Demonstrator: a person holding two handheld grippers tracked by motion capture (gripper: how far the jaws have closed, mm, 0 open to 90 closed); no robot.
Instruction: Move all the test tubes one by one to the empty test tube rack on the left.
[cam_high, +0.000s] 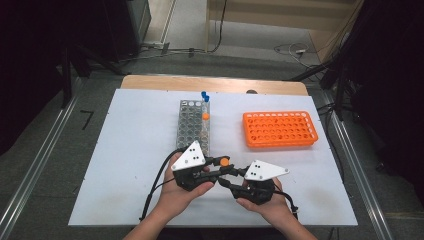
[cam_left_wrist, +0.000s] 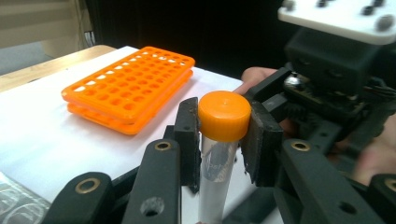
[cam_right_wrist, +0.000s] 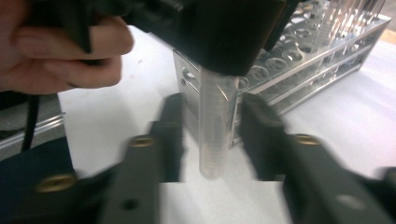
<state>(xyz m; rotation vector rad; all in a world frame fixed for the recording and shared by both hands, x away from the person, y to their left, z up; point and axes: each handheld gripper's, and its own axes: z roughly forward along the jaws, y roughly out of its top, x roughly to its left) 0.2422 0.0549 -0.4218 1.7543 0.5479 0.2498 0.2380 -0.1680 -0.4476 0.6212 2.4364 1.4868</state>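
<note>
Tube (cam_left_wrist: 219, 154) (orange-capped) clamped in left gripper (cam_left_wrist: 223, 140) jaws; right gripper (cam_right_wrist: 212, 135) jaws released around it.

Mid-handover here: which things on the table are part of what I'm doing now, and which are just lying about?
In the job:
- orange-capped tube, clamped at its cap by the left gripper
- right gripper, jaws apart either side of the tube's lower end
- metal rack, close by

Lying about:
- orange rack, empty
- blue-capped tubes at the metal rack's far end

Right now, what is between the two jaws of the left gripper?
In the left gripper view, the left gripper has an orange-capped clear tube between its jaws; both pads press on the cap's sides.
</note>
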